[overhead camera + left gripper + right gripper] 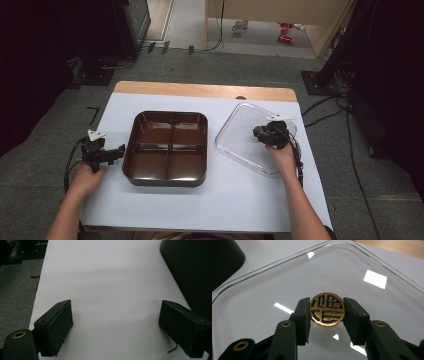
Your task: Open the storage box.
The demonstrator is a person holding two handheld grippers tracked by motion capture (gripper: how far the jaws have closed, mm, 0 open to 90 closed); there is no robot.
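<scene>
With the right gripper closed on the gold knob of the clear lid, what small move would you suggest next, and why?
Probably lift the clear lid a little and carry it toward the brown tray. The right gripper already has its jaws on both sides of the gold knob, the tray's four compartments sit uncovered, and the left gripper waits open beside it.

I see a clear lid (250,145) lying flat on the desk (240,200), right of a dark brown four-compartment tray (167,147). My right claw (327,312) pinches its round gold knob (327,310).
</scene>
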